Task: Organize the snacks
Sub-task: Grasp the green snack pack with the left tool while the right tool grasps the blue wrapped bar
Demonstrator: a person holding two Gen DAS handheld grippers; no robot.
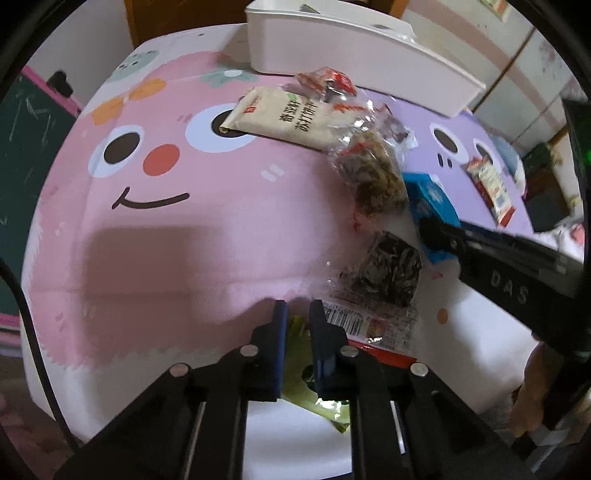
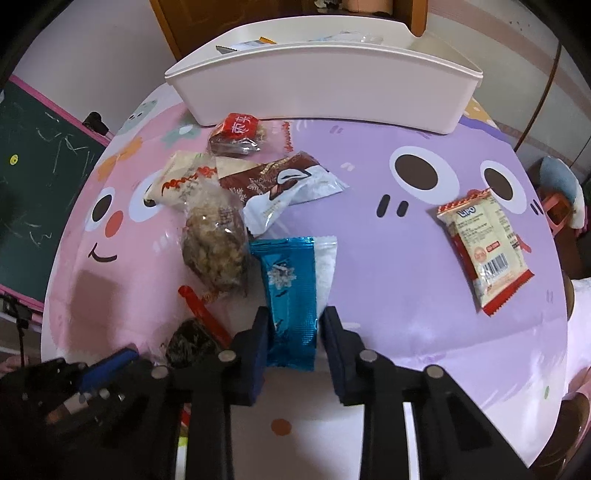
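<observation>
Snacks lie scattered over a desk (image 2: 424,332) covered with a cartoon cloth, pink with a smiling face on its left half and lilac with a wide-eyed face on its right. A white bin (image 2: 325,88) stands at the far edge of the desk, with a few wrappers showing over its rim. Just in front of it sits a small red-labelled packet (image 2: 236,134), then a cluster near the desk's middle: a beige cracker pack (image 1: 280,116), a brown and white wrapper (image 2: 291,184) and a clear bag of brown crumbly snack (image 2: 216,251). A red and cream biscuit pack (image 2: 484,251) lies alone toward the right edge. A clear pack of dark seaweed-like pieces (image 1: 384,273) lies toward the near edge. The right gripper (image 2: 295,332) is closed on the near end of a blue foil packet (image 2: 291,295), its dark pads against both sides. The left gripper (image 1: 295,314) is drawn nearly together on a thin green wrapper (image 1: 295,358) at the near edge of the desk. Beyond the desk's left edge stands a green chalkboard with a pink frame (image 2: 33,192); behind the bin are a pale wall and a wooden door (image 2: 177,22), and cluttered furniture shows past the right edge.
</observation>
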